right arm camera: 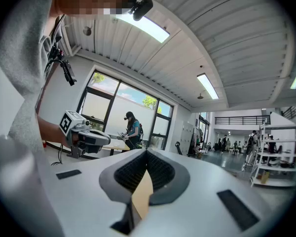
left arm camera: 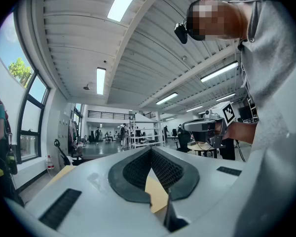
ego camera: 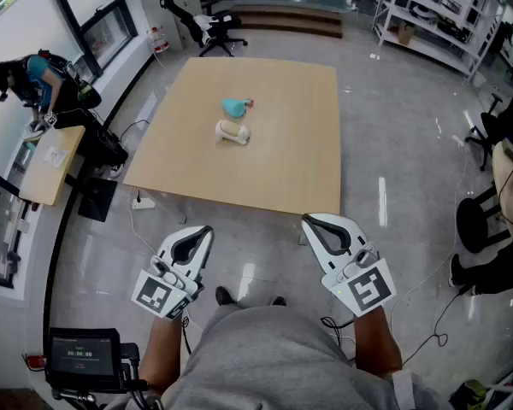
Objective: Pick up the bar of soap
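On the light wooden table [ego camera: 291, 169] lie two small things, side by side near its middle: a cream, rounded oblong piece [ego camera: 232, 131] and, just behind it, a teal piece [ego camera: 235, 106] with a pinkish end. Which one is the bar of soap I cannot tell. Both grippers hang level in front of the table's near edge, well short of these things. My left gripper [ego camera: 207, 229] [left arm camera: 151, 149] has its jaws together at the tips, nothing between them. The right gripper [ego camera: 308, 220] [right arm camera: 147, 152] is likewise shut and empty.
A person [ego camera: 26, 79] works at a small side table [ego camera: 47, 165] at the left. An office chair [ego camera: 209, 28] stands beyond the table, shelves [ego camera: 436, 15] at the back right, another chair [ego camera: 487, 220] at the right. Cables and a power strip [ego camera: 143, 202] lie on the floor.
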`<state>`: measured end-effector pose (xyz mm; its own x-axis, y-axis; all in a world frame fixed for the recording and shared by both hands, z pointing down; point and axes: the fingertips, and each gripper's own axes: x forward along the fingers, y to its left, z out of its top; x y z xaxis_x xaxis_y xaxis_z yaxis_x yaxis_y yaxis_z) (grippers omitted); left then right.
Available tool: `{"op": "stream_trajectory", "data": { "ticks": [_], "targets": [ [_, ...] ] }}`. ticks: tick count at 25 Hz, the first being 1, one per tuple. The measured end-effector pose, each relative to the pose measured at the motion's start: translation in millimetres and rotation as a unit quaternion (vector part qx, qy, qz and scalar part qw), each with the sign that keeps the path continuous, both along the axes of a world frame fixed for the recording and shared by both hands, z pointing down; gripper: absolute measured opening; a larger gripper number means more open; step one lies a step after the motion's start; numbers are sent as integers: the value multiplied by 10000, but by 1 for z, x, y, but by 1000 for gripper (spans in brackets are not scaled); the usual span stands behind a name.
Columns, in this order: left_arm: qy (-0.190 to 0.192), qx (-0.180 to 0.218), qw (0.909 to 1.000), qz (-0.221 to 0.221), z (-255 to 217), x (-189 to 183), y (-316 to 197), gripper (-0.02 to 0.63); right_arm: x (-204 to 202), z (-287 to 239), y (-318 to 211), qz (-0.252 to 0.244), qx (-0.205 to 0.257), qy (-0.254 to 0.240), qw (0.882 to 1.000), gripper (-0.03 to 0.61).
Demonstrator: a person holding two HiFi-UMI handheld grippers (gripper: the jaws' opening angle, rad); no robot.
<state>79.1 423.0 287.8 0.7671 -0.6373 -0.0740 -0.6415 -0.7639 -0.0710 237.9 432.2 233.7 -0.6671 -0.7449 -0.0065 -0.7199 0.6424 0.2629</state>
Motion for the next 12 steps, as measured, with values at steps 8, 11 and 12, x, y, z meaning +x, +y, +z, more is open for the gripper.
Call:
{"op": "stream_trajectory", "data": {
  "ticks": [8,11,12],
  "targets": [
    [38,-38,9999,121,4,-2,-5,5,-6,3,-1,55,1,67,10000,6],
    [71,-44,9997,242,7,-14,-18,5,-19,7,-11,160,-31,130,9998,6],
    [88,-47,9995,286,7,-20,-26,5,-25,7,-18,205,-34,147,9997,6]
  ]
}}
